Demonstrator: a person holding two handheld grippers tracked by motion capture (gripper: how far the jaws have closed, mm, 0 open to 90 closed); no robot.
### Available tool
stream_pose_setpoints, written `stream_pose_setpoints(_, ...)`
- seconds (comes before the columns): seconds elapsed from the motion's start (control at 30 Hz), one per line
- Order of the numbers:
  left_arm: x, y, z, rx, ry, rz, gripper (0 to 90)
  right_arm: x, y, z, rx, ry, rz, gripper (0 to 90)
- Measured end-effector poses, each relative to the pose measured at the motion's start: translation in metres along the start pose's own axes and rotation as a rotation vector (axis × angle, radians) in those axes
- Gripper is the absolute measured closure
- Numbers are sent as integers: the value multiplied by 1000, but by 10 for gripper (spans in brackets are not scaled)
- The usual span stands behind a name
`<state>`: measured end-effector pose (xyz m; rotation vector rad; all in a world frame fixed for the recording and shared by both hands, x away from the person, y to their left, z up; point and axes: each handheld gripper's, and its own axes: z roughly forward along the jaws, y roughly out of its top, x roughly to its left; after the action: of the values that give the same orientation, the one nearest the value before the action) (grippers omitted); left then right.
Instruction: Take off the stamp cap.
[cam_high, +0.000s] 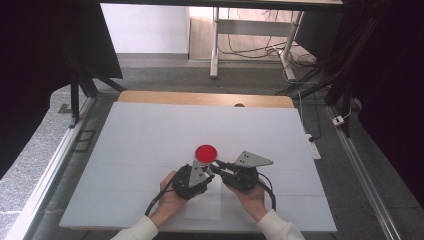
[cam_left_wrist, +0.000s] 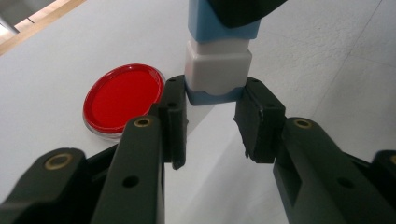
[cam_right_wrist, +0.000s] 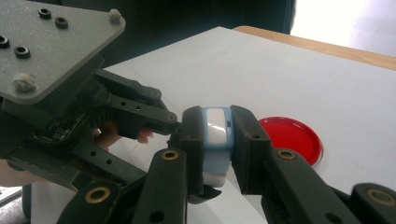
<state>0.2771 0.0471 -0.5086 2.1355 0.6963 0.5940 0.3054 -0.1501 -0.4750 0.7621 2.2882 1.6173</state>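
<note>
My right gripper (cam_right_wrist: 215, 126) is shut on a small blue and white block (cam_right_wrist: 215, 133), with a pad pressed on each side. In the left gripper view the same block (cam_left_wrist: 217, 65) hangs upright just above the white table, its top held from above. My left gripper (cam_left_wrist: 212, 93) is open, and its two pads stand close on either side of the block's blue lower end. A round red dish (cam_left_wrist: 123, 98) lies flat on the table just to the left of them. In the high view both grippers meet near the front centre, left gripper (cam_high: 209, 172) and right gripper (cam_high: 216, 166), right below the red dish (cam_high: 206, 152).
The white table sheet (cam_high: 150, 135) spreads wide to the left, right and back of the grippers. A wooden edge (cam_high: 200, 98) runs along the far side. Dark frame posts and cables stand beyond the table.
</note>
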Motion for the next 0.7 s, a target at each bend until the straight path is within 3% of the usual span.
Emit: stream_pose_setpoints(0.7,-1,-2,1,4,16,28,654,2,-2,1,2,-15,-14,754)
